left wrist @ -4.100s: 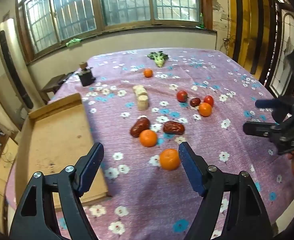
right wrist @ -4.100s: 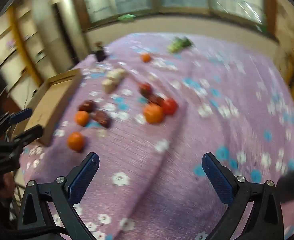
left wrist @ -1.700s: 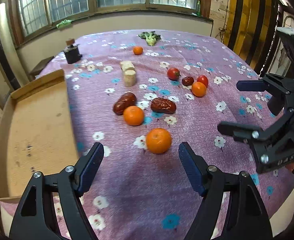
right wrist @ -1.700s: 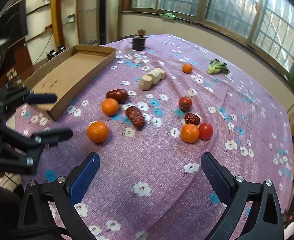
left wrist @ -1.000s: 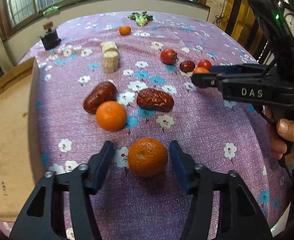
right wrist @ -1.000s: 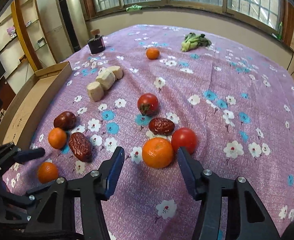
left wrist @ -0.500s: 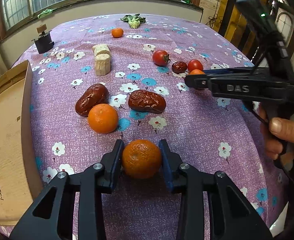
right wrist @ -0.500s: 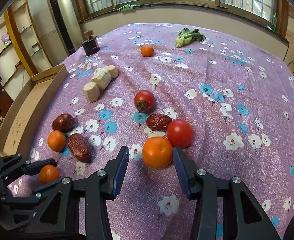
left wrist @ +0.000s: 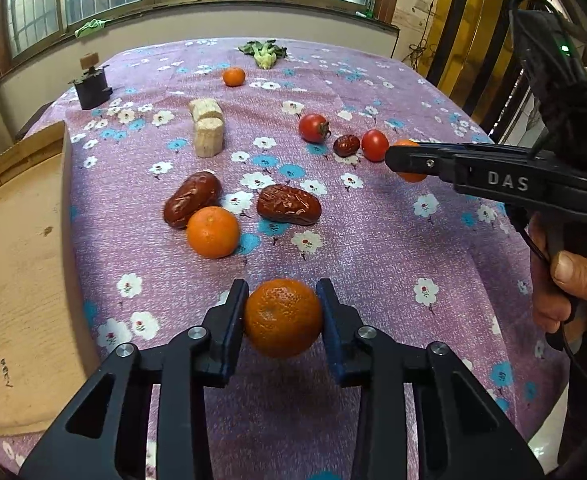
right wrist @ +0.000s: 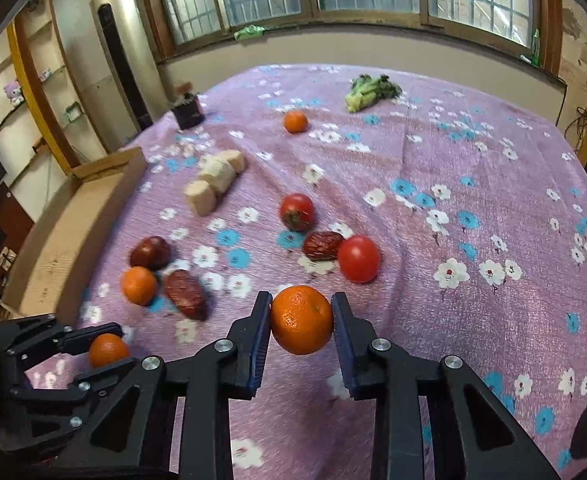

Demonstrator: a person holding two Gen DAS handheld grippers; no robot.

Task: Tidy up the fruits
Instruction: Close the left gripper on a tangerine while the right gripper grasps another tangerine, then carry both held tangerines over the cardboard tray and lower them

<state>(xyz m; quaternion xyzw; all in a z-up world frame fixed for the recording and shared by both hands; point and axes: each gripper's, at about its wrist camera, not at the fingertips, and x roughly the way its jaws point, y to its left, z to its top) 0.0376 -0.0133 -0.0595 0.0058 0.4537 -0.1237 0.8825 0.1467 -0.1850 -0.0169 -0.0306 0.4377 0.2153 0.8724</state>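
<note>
My left gripper (left wrist: 282, 304) is shut on an orange (left wrist: 282, 317) near the table's front edge. My right gripper (right wrist: 301, 316) is shut on another orange (right wrist: 301, 319), held just above the cloth; from the left wrist view that orange (left wrist: 407, 144) peeks out behind the right gripper's finger. On the purple flowered cloth lie a third orange (left wrist: 212, 232), two large red dates (left wrist: 191, 199) (left wrist: 289, 210), two tomatoes (right wrist: 296, 212) (right wrist: 358, 258), a small date (right wrist: 322, 245) and a far orange (right wrist: 295, 121).
A shallow cardboard tray (left wrist: 17, 264) lies along the table's left side. Pale cut root pieces (left wrist: 207, 126), a green vegetable (right wrist: 369, 90) and a small dark pot (left wrist: 91, 88) sit farther back. The table's edge drops off at the right.
Both grippers have closed from open onto their oranges. The right gripper has lifted its orange slightly off the cloth.
</note>
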